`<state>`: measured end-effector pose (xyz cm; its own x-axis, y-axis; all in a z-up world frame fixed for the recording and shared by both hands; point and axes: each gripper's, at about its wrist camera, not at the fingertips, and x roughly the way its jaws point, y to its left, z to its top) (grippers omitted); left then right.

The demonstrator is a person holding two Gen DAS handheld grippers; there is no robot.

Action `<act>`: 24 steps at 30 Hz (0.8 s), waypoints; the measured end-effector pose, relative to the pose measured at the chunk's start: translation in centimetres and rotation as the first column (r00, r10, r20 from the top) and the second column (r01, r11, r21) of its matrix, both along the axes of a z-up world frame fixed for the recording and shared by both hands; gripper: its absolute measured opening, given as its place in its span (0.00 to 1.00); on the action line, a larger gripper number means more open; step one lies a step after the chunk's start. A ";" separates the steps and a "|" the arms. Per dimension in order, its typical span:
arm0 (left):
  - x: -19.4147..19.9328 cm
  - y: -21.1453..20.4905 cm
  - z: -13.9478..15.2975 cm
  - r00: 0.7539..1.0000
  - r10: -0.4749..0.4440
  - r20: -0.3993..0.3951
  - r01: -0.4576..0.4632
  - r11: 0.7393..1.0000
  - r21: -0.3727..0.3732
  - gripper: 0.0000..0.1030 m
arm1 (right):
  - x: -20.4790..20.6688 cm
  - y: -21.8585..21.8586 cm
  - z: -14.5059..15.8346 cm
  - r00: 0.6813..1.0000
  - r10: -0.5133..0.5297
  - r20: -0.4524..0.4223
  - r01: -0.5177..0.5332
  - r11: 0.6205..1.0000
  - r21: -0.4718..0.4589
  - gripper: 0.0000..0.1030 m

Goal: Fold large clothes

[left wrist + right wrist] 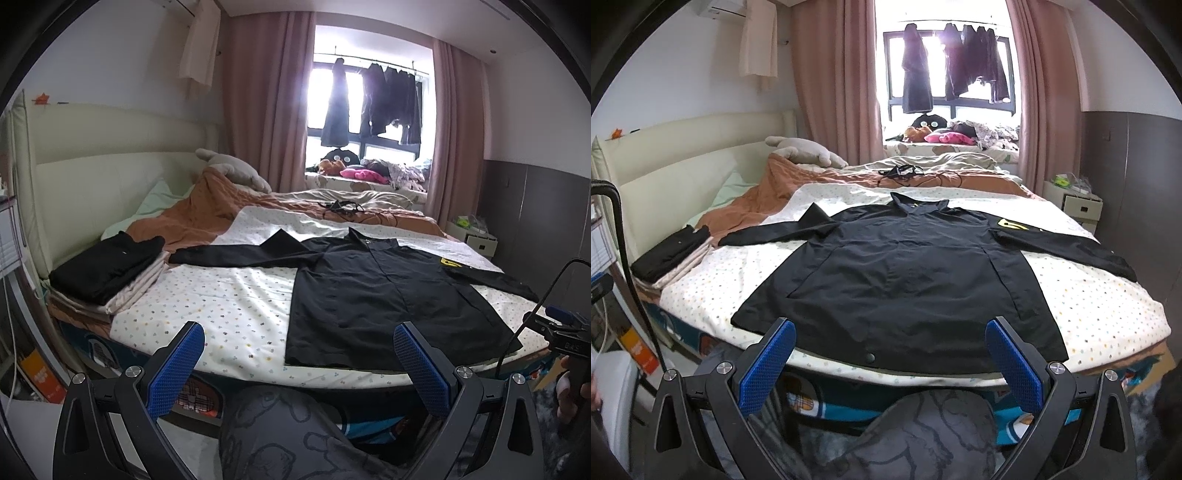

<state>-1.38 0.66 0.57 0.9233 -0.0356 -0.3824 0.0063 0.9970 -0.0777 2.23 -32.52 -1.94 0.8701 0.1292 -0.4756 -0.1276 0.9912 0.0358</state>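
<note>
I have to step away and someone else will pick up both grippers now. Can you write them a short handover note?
Left gripper: open, holding nothing, hovering at the near edge of the bed.
Right gripper: open, holding nothing, over the jacket's hem.
Black jacket: flat on the dotted sheet, collar towards the window, both sleeves spread sideways, unfolded.
Done: a stack of folded clothes sits at the headboard end.
Left: fold in the sleeves and sides, fold the body, then probably add it to the stack.

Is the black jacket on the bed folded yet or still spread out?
Spread out: the black jacket lies flat on the bed, both sleeves stretched sideways.
</note>
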 end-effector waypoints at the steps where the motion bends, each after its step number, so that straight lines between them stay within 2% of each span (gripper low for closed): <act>1: 0.0 0.0 0.0 1.000 0.000 0.000 0.000 1.000 0.000 1.00 | 0.0 -0.1 0.0 1.000 0.001 0.000 -0.001 1.000 0.003 1.00; 24: -0.7 0.5 0.6 1.000 0.018 0.020 -0.018 1.000 0.003 1.00 | -0.5 0.1 -0.2 1.000 -0.002 0.016 0.002 1.000 0.012 1.00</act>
<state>-2.10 1.15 1.18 0.9311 -0.0182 -0.3644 -0.0098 0.9971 -0.0748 1.68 -32.38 -2.09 0.8778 0.1329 -0.4602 -0.1259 0.9910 0.0459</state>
